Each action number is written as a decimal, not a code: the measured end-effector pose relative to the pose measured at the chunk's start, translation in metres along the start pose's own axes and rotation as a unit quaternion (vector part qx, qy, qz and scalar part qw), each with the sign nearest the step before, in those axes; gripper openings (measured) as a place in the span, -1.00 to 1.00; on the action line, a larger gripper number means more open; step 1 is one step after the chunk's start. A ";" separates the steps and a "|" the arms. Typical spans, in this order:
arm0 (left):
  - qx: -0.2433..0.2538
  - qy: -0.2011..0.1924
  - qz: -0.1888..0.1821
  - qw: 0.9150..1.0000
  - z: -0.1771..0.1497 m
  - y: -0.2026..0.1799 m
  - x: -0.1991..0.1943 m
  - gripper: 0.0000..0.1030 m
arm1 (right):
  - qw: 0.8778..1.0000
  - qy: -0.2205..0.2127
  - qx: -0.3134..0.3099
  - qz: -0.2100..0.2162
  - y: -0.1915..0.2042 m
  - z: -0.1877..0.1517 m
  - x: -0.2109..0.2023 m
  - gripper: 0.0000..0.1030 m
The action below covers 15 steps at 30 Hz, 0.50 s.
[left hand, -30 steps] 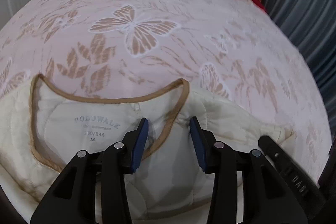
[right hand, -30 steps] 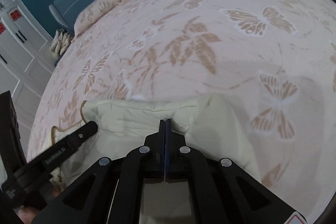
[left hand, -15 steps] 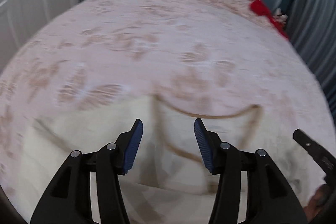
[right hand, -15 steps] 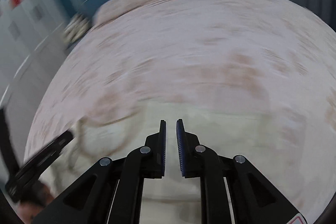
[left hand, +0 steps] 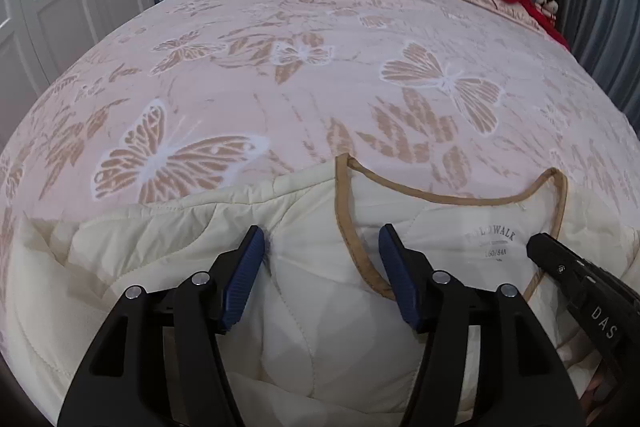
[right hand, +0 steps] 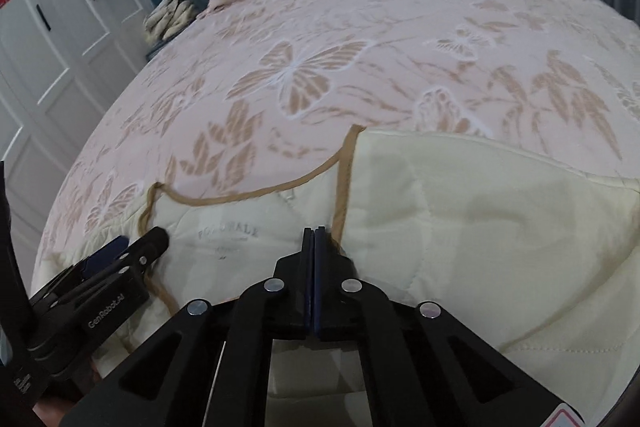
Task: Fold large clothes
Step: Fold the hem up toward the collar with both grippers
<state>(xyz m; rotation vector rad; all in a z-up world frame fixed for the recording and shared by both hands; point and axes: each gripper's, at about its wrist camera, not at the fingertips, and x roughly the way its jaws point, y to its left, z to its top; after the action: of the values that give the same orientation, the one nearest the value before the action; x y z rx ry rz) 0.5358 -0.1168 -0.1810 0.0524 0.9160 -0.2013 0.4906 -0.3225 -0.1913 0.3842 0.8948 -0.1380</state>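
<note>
Our left gripper (left hand: 322, 259) gapes wide over the jacket (left hand: 320, 327); our right gripper (right hand: 314, 259) is pressed closed, seemingly pinching its tan-trimmed edge (right hand: 340, 203). We should lift evenly.

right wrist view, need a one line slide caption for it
Shut right tool at the tan-trimmed neckline of a cream quilted jacket on a pink butterfly-print bedspread.

Cream quilted jacket (left hand: 320, 307), tan-trimmed, flat on bed
</note>
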 end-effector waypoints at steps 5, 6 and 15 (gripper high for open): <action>0.008 -0.012 0.014 1.000 -0.004 -0.003 0.004 0.15 | 1.000 0.001 -0.014 -0.023 0.004 -0.001 0.008 -1.00; 0.013 -0.012 0.021 1.000 -0.004 -0.005 0.005 0.16 | 0.999 0.003 -0.019 -0.029 0.006 -0.001 0.009 -1.00; 0.021 0.033 0.052 0.998 0.000 -0.002 -0.032 0.45 | 0.999 0.031 -0.009 -0.026 0.012 0.009 -0.047 -0.73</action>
<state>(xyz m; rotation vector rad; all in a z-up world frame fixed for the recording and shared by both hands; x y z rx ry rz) 0.5164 -0.1140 -0.1555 0.1465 0.9715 -0.1230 0.4709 -0.3170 -0.1464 0.3489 0.9672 -0.1667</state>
